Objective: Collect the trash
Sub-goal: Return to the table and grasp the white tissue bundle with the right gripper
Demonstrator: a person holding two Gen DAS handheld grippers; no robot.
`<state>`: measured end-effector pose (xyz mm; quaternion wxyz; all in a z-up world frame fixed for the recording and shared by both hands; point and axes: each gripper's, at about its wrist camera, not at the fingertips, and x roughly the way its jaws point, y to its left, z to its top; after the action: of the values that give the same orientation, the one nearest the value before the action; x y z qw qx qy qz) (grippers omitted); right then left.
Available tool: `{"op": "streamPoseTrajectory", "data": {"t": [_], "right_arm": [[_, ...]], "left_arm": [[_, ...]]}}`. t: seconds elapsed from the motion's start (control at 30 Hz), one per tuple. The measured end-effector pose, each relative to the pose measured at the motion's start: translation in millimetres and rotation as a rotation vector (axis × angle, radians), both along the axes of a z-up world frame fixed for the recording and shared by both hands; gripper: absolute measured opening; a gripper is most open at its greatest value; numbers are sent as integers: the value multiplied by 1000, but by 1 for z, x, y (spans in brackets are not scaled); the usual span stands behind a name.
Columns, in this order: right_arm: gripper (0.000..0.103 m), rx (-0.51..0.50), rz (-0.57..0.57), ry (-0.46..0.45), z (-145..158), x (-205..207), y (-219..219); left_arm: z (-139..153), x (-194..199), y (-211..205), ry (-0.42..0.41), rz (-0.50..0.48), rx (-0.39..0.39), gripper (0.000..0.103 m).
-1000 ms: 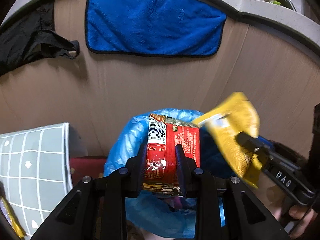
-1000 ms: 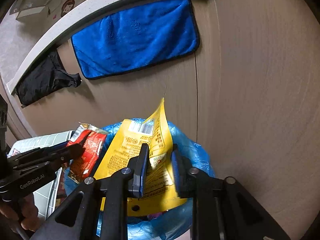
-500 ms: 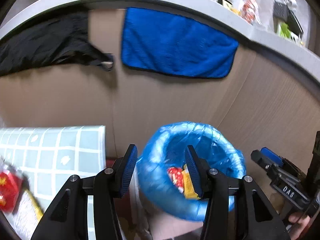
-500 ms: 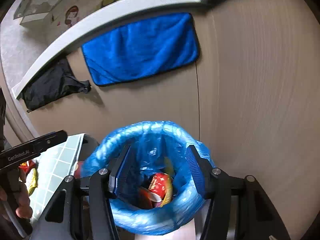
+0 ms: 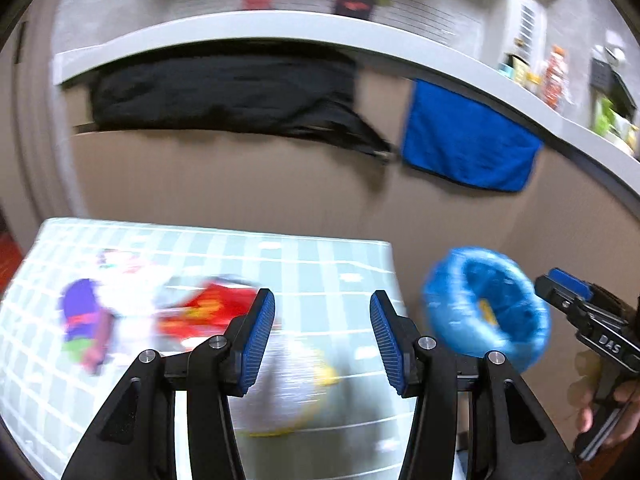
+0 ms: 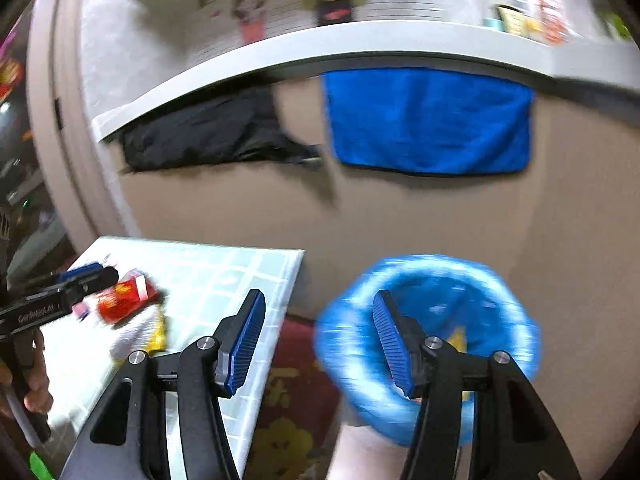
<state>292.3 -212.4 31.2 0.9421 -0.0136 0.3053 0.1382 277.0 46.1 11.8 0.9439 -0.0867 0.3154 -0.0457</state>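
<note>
My left gripper stands open and empty over a table with a pale green grid cloth. On the cloth lie blurred wrappers: a red one, a purple and white one, and a silvery one with yellow edges. The bin lined with a blue bag stands to the right, a yellow wrapper inside. My right gripper is open and empty between the table edge and the blue-lined bin. The red wrapper and the left gripper show at left.
A brown cabinet front rises behind the table and bin, with a blue towel and a black cloth hanging from the grey counter edge. A dark red patterned mat covers the floor between table and bin.
Both grippers let go of their wrappers, red and yellow, into the blue-lined bin, opened wide, then swung left and back toward the table; the wrappers now lie in the bin.
</note>
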Motion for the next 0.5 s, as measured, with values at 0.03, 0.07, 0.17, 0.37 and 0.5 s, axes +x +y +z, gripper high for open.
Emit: {"op": "streamPoseTrajectory", "data": {"t": [0.03,0.07,0.17,0.37,0.5], "right_arm": [[53,-2,30,9,0,1,17],[53,-5,53,15,-1,1,30],[53,-23,134,32,-2,0,74],[53,-69,265,73,-15,-4,153],[53,-83,352,98,-22,-8,196]], "left_arm": [[-2,-6,19,-3,35,1,51],[-3,-11,35,-4,62,-5,51],[-10,-24,86,-2,146,-28,51],[-34,-47,167,29,264,-64,51],[-48,-59,194,47,262,-97,51]]}}
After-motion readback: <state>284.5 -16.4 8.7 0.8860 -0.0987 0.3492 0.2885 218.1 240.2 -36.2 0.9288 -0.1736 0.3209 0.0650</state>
